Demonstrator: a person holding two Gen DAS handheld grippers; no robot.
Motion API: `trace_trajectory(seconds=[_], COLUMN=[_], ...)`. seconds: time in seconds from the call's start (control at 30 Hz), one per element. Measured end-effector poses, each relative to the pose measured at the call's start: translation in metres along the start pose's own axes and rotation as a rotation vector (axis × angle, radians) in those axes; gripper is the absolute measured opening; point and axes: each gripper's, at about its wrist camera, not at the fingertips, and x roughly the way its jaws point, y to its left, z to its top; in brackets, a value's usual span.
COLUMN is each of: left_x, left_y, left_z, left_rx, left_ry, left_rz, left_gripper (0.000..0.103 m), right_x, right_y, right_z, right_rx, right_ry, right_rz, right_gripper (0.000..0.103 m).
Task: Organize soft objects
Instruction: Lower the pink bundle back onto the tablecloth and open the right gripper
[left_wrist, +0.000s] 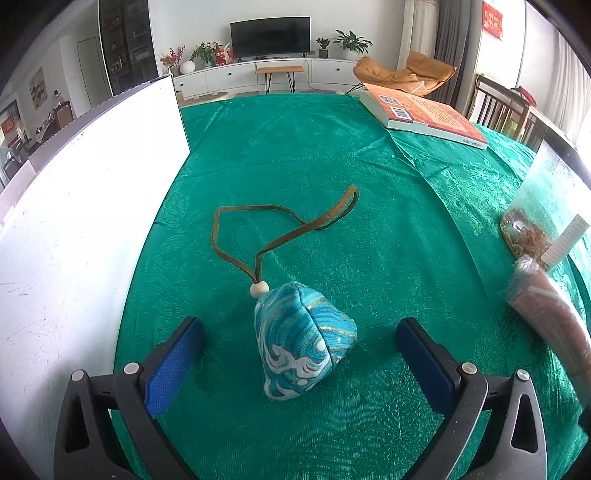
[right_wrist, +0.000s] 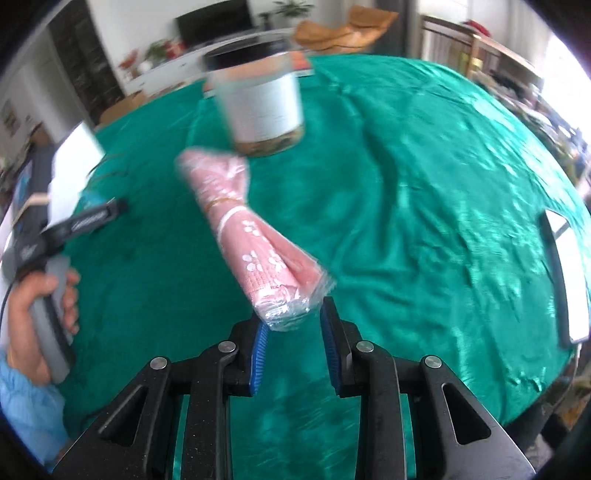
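Both fisheye views sit close above the green tabletop (left_wrist: 369, 166), angled steeply down along their tongs toward the far TV wall. The 2 views share the jar (left_wrist: 543, 206) and the wrapped pink towel (right_wrist: 255, 243).

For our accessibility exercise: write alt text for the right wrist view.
The right gripper pinches the near end of a plastic-wrapped pink towel roll over a green tablecloth. A jar stands behind; a hand holds the left gripper.

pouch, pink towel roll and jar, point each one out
pouch (left_wrist: 303, 339), left wrist view, middle of its blue fabric
pink towel roll (right_wrist: 255, 240), right wrist view, flowered middle
jar (right_wrist: 264, 107), right wrist view, white label
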Motion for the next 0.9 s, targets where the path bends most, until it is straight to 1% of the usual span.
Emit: trace_trajectory(seconds=[0.03,0.1,0.13,0.17,0.2,0.23,0.33,0.4,0.43,0.47,0.53,0.57,0.6,0.63,0.67,0.7,0.73,0.8,0.9], left_x=[0.000,0.000,0.000,0.000,0.000,0.000,0.000,0.000,0.000,0.000,0.000,0.000,0.000,0.000,0.000,0.000,0.000,0.000,0.000], left_y=[0.000,0.000,0.000,0.000,0.000,0.000,-0.001,0.000,0.000,0.000,0.000,-0.001,0.000,-0.001,-0.001,-0.001,0.000,0.000,0.000], left_z=[0.000,0.000,0.000,0.000,0.000,0.000,0.000,0.000,0.000,0.000,0.000,0.000,0.000,0.000,0.000,0.000,0.000,0.000,0.000], left_rx=[0.000,0.000,0.000,0.000,0.000,0.000,0.001,0.001,0.001,0.000,0.000,0.000,0.000,0.000,0.000,0.001,0.001,0.001,0.001], left_ry=[0.000,0.000,0.000,0.000,0.000,0.000,0.000,0.000,0.000,0.000,0.000,0.000,0.000,0.000,0.000,0.000,0.000,0.000,0.000], left_rz=[0.000,0.000,0.001,0.001,0.001,0.001,0.001,0.001,0.001,0.000,0.000,0.000,0.000,0.000,0.000,0.001,0.001,0.000,0.000], left_gripper=[0.103,0.103,0.103,0.103,0.103,0.103,0.103,0.103,0.103,0.103,0.103,0.103,0.103,0.103,0.103,0.103,0.103,0.103,0.103], right_x=[0.003,0.006,0.005,0.002,-0.003,-0.010,-0.029,-0.031,-0.027,-0.018,0.015,0.034,0.048,0.060,0.061,0.055,0.048,0.023,-0.011], right_y=[-0.008,-0.018,-0.020,-0.020,-0.016,-0.011,0.009,0.025,0.036,0.048,0.065,0.068,0.070,0.067,0.061,0.052,0.048,0.038,0.013], right_z=[0.003,0.008,0.011,0.011,0.012,0.012,0.012,0.021,0.027,0.033,0.046,0.051,0.055,0.055,0.056,0.056,0.054,0.040,0.021], right_rx=[0.034,0.082,0.094,0.084,0.051,0.015,-0.117,-0.216,-0.292,-0.373,-0.513,-0.565,-0.590,-0.580,-0.535,-0.469,-0.437,-0.388,-0.260], right_ry=[0.000,-0.012,-0.016,-0.016,-0.012,-0.030,-0.079,-0.106,-0.119,-0.123,-0.092,-0.063,-0.029,0.015,0.033,0.038,0.051,0.052,0.048], right_rz=[-0.005,-0.005,0.011,0.020,0.014,0.002,-0.069,-0.092,-0.104,-0.118,-0.150,-0.157,-0.154,-0.127,-0.077,-0.040,-0.027,0.026,0.074], right_gripper=[0.029,0.032,0.039,0.062,0.073,0.076,0.077,0.080,0.080,0.080,0.080,0.078,0.075,0.051,0.031,0.032,0.031,0.030,0.030])
